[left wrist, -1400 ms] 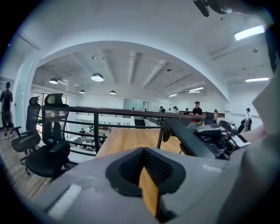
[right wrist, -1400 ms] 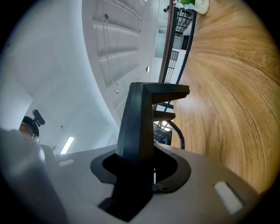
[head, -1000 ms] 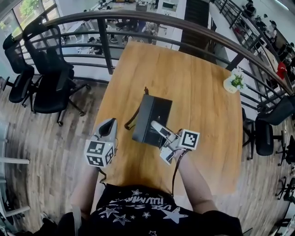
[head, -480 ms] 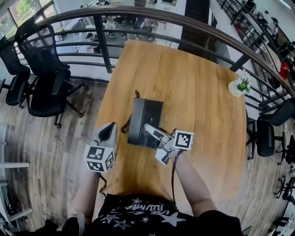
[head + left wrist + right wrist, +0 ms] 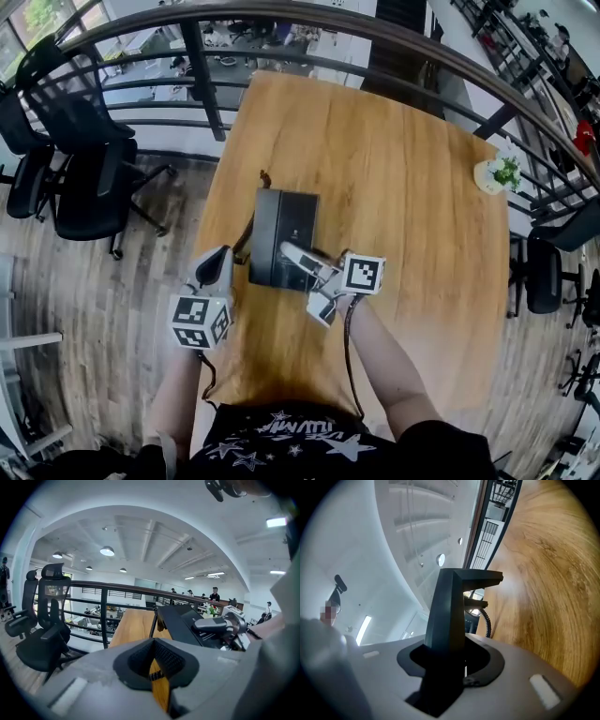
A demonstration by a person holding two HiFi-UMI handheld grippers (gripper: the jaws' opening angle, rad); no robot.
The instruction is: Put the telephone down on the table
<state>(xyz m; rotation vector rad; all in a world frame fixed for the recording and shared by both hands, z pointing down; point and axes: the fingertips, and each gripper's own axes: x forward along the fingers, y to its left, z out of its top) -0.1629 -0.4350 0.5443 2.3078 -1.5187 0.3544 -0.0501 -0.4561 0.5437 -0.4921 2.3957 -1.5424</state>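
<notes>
The black telephone [image 5: 281, 234] hangs over the near left part of the wooden table [image 5: 403, 169], and its coiled cord [image 5: 246, 240] dangles on its left. My right gripper [image 5: 292, 255] reaches in from the right and is shut on the telephone's near edge. In the right gripper view the dark body [image 5: 450, 611] stands up between the jaws of that gripper [image 5: 451, 660]. Whether the telephone touches the tabletop I cannot tell. My left gripper [image 5: 217, 262] hovers at the table's left edge, shut and holding nothing. Ahead of the left gripper [image 5: 154, 667], the left gripper view shows the telephone [image 5: 185, 625].
A small potted plant [image 5: 499, 174] stands at the table's far right edge. A dark metal railing [image 5: 202, 66] curves round the far side. Black office chairs [image 5: 80, 159] stand on the wooden floor to the left, and another chair [image 5: 544, 272] stands on the right.
The telephone, still in my right gripper, has shifted a little to the left over the table. My left gripper has stayed close beside it at the table's left edge.
</notes>
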